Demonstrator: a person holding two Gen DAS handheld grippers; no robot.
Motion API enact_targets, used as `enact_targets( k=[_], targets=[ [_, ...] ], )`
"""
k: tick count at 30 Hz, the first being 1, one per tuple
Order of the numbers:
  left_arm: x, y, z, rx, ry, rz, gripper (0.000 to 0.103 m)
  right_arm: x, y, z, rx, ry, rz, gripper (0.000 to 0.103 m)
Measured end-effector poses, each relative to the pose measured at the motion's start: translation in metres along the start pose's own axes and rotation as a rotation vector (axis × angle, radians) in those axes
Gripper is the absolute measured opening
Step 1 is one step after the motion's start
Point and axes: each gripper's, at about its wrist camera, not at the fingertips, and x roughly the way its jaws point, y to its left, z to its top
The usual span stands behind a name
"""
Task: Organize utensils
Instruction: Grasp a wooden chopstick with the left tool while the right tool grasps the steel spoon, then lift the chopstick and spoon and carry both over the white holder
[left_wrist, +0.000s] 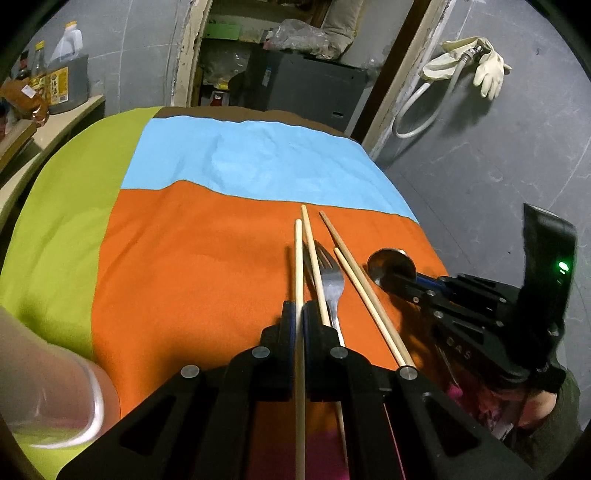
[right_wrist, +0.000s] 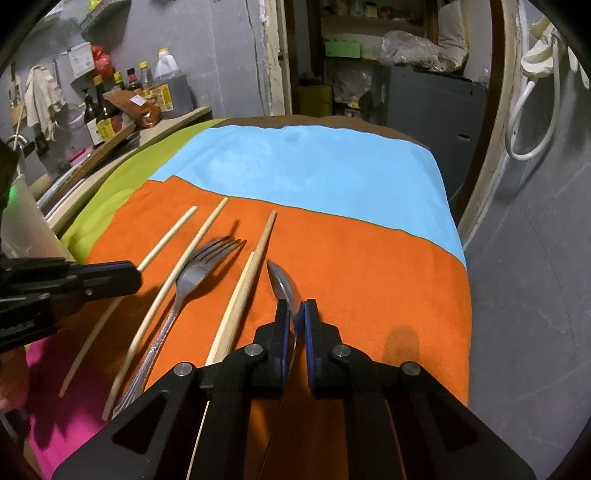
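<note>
My left gripper (left_wrist: 299, 314) is shut on a pale wooden chopstick (left_wrist: 298, 258) that runs straight out between its pads over the orange cloth (left_wrist: 184, 277). Beside it lie another chopstick (left_wrist: 312, 251), a steel fork (left_wrist: 331, 284) and two more chopsticks (left_wrist: 354, 280). My right gripper (right_wrist: 295, 314) is shut on a steel spoon (right_wrist: 279, 280), whose bowl stands on edge just past the pads. The same spoon (left_wrist: 389, 262) and right gripper (left_wrist: 397, 284) show at the right of the left wrist view. In the right wrist view the left gripper (right_wrist: 136, 275) holds its chopstick (right_wrist: 170, 236) left of the fork (right_wrist: 199, 273).
A clear glass (left_wrist: 55, 398) stands close at the lower left on the green cloth (left_wrist: 66, 221). A blue cloth (left_wrist: 258, 162) covers the far half of the table. Bottles (right_wrist: 107, 107) crowd a shelf at the left. The table edge (right_wrist: 467, 295) drops to grey floor at the right.
</note>
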Motion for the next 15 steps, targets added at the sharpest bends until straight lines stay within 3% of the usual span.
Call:
enact_targets(
  k=[4,6,8,11,15],
  targets=[
    [0.001,0.003,-0.004,-0.02,0.02,0.006,0.002,0.008,-0.004,0.003,0.026,0.037,0.039,0.013],
    [0.003,0.005,-0.006,-0.036,0.032,0.003,0.002,0.009,-0.002,0.003,0.004,0.044,0.063,0.028],
    [0.002,0.008,-0.008,-0.046,0.036,-0.001,0.002,0.009,0.004,0.003,-0.034,0.052,0.072,0.034],
    [-0.002,0.009,-0.011,-0.047,0.029,0.0,0.002,0.011,0.014,0.003,-0.096,0.047,0.026,0.033],
    [-0.009,0.008,-0.014,-0.05,0.017,-0.003,0.002,0.012,0.007,0.003,-0.063,0.042,0.037,0.029]
  ],
)
